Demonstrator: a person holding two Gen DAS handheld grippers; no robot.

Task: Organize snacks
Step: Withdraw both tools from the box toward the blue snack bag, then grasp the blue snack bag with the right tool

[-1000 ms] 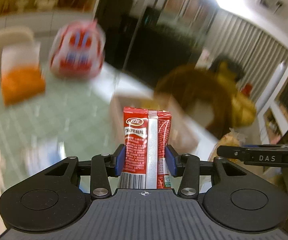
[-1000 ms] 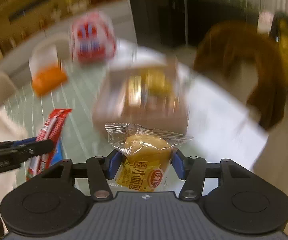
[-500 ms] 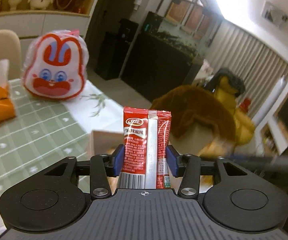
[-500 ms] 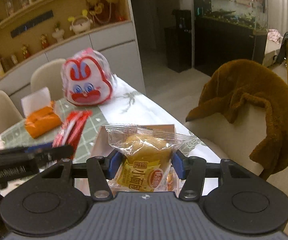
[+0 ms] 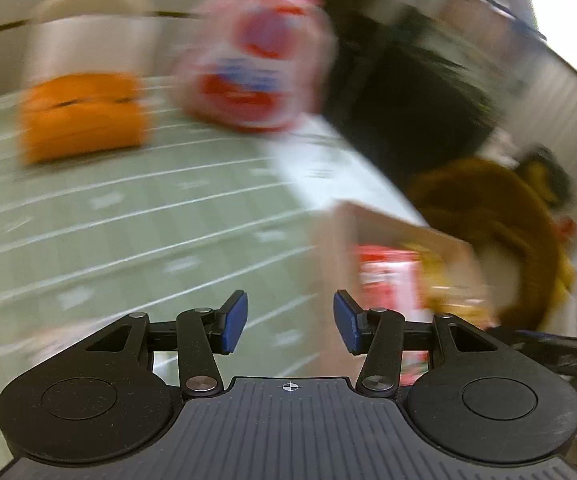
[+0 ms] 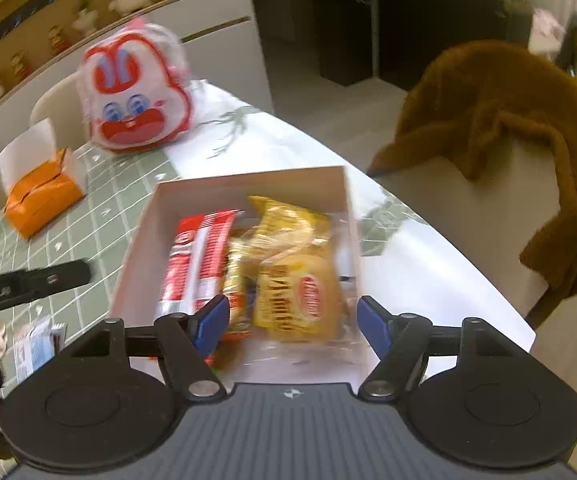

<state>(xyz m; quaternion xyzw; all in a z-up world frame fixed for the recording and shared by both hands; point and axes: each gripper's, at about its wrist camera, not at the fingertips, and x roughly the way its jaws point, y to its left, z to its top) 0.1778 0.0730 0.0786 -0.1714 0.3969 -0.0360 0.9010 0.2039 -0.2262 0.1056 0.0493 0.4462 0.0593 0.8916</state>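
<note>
- Snacks lay in a white box point(image 6: 192, 196) on the surface point(image 6: 100, 224), right in front of the right tongs point(image 6: 290, 316).
- A red packet point(image 6: 194, 264) lay in the box ahead of the left blue pad, beside a yellow bun packet point(image 6: 300, 300).
- The right tongs were spread wide and held nothing.
- The left tongs point(image 5: 290, 322) were spread too, empty, with the box point(image 5: 368, 224) ahead to their right.
- A bunny bag point(image 6: 136, 92) and an orange pack point(image 6: 42, 196) sat farther off to the left.

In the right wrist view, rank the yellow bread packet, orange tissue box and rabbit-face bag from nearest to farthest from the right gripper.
1. yellow bread packet: in the box, just ahead of the right gripper.
2. orange tissue box: far left.
3. rabbit-face bag: back, left of centre.
</note>
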